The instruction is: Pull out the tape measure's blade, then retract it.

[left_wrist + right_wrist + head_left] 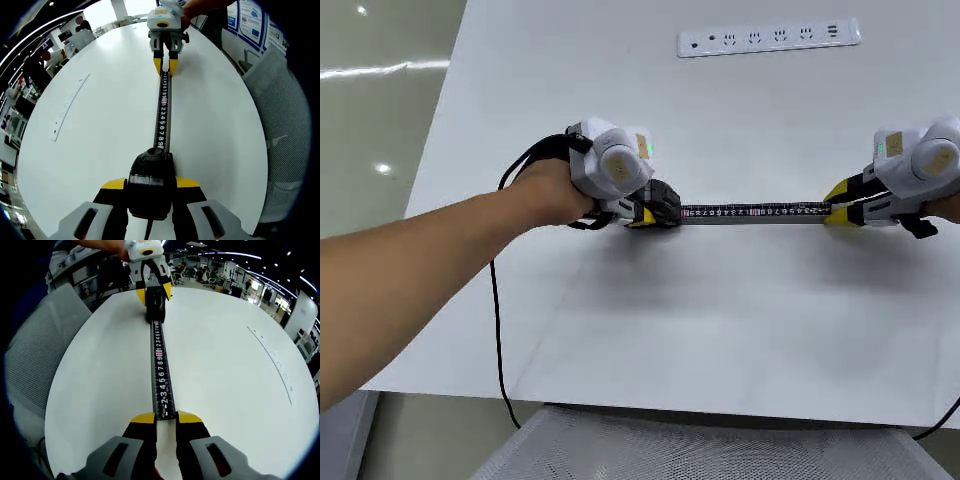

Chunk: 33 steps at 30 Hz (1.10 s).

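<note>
Holding the pull-out step: left gripper is clamped on the tape measure case, which sits on the table. Right gripper is closed on the blade tip, w/ the blade stretched flat btwn them. Pull-out looks done. Next is prob. the retract: guide the tip back toward the case slowly, w/ the case held steady, so it doesn't snap in.

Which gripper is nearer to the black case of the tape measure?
Left. The left gripper is clamped on the case itself; the right gripper holds the tip of the blade, at its far end from the case.
</note>
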### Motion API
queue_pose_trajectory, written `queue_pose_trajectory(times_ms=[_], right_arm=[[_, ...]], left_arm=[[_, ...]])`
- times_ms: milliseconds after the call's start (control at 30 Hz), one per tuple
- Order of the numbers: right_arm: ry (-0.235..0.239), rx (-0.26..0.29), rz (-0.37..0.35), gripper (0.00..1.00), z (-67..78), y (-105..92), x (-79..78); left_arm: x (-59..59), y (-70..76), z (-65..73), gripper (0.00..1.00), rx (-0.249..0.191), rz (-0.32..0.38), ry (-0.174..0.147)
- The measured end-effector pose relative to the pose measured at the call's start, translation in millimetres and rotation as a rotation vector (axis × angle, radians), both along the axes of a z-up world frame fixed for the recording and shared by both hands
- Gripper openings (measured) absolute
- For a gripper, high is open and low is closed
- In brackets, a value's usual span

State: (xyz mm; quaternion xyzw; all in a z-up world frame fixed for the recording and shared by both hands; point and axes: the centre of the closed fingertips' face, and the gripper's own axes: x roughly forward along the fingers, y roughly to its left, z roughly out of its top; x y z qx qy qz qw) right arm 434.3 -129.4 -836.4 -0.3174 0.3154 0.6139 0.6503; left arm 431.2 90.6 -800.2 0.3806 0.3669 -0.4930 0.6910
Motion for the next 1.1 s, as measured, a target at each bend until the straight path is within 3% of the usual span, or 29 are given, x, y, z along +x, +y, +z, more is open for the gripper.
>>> queue_pose_trajectory(times_ms=[1100], right_arm=[[0.012, -0.016, -0.007, 0.10, 0.5, -19.3, 5.3]], left_arm=[[-0.1, 0.0, 1.9, 0.30, 0.000, -0.001, -0.001]])
